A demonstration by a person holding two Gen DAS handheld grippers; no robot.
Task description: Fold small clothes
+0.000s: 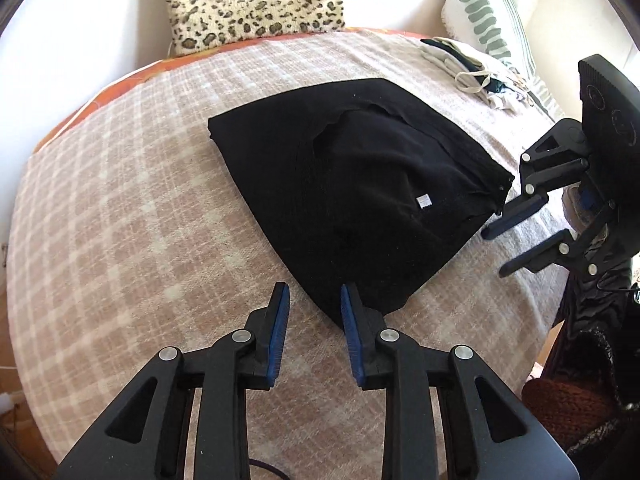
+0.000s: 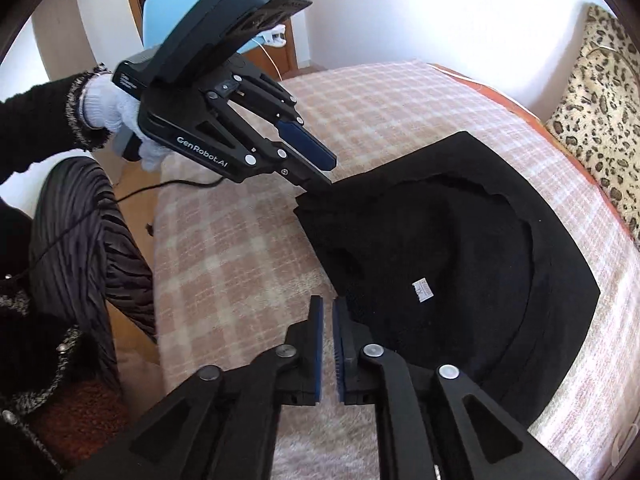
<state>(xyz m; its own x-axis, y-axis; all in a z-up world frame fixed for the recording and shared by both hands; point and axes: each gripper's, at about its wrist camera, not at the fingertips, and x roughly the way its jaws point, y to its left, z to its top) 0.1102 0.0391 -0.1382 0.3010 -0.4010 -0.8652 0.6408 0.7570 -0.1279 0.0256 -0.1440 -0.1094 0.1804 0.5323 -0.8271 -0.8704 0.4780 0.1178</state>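
A black garment (image 1: 360, 184) with a small white label (image 1: 423, 201) lies partly folded on the checked blanket (image 1: 140, 200); it also shows in the right wrist view (image 2: 460, 260). My left gripper (image 1: 314, 296) is open and empty, its right finger at the garment's near corner; from the right wrist view it (image 2: 326, 168) sits at that corner. My right gripper (image 2: 327, 308) is open with a narrow gap, empty, at the garment's edge. In the left wrist view it (image 1: 494, 250) is beside the garment's right corner.
A leopard-print cushion (image 1: 256, 0) and a white-green pillow (image 1: 488, 20) stand at the back. A pile of light and dark clothes (image 1: 476, 68) lies at the far right of the blanket. The person's legs and gloved hand (image 2: 116, 108) are at the bed's side.
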